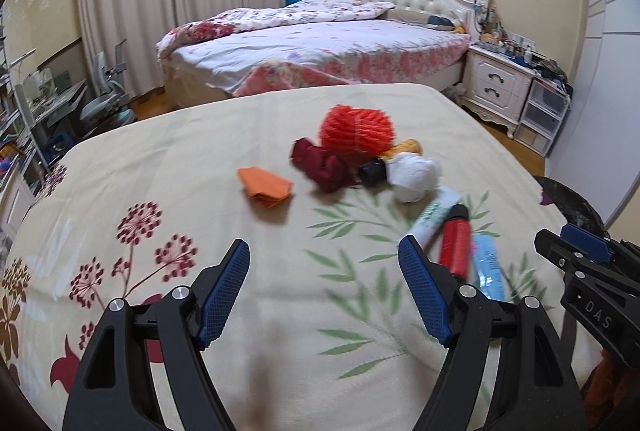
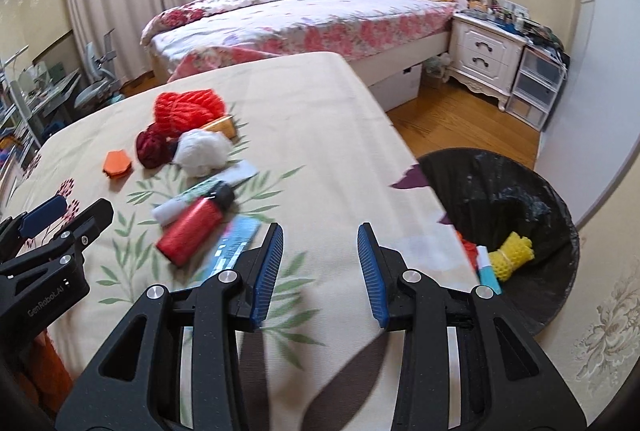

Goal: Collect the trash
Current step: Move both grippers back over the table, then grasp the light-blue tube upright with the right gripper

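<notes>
Trash lies on a floral-cloth table (image 1: 160, 159): red foam net (image 1: 356, 129), dark red wad (image 1: 324, 167), orange folded paper (image 1: 264, 187), white wad (image 1: 414, 175), red can (image 1: 454, 241), white tube (image 1: 434, 215), blue wrapper (image 1: 488, 267). My left gripper (image 1: 324, 263) is open and empty above the cloth, short of the pile. My right gripper (image 2: 320, 247) is open and empty over the table's right edge, beside the blue wrapper (image 2: 236, 243) and red can (image 2: 190, 231). A black-lined trash bin (image 2: 520, 191) holds a yellow foam net (image 2: 512, 255).
A bed (image 1: 320, 47) stands behind the table, with a white nightstand (image 1: 496, 87) and plastic drawers (image 1: 544, 111) at right. A desk and chair (image 1: 104, 99) stand at left. Wooden floor (image 2: 460, 127) lies between table, bed and bin.
</notes>
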{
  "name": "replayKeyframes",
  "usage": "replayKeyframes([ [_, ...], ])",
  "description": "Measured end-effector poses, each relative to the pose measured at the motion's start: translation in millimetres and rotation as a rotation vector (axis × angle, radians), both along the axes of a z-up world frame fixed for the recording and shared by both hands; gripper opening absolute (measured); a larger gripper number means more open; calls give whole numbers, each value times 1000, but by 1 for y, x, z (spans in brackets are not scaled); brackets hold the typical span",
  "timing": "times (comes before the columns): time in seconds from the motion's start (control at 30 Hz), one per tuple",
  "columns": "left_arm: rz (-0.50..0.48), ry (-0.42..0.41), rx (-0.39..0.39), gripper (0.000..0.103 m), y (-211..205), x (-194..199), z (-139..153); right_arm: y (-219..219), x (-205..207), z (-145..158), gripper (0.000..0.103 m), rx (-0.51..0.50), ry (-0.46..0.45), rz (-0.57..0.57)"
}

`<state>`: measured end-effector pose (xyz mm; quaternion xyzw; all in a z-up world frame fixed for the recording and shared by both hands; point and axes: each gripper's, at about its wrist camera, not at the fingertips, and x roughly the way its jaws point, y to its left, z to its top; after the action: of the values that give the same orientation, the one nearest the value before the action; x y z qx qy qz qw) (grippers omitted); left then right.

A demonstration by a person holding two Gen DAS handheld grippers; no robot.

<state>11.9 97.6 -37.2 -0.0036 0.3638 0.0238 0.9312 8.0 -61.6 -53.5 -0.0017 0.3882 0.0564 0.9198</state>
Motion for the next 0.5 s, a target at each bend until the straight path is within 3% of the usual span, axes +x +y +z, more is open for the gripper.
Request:
replayKeyframes([
  [0.5,48,15,-18,75,29,-9,-11,48,-1,-22,38,-42,84,112],
])
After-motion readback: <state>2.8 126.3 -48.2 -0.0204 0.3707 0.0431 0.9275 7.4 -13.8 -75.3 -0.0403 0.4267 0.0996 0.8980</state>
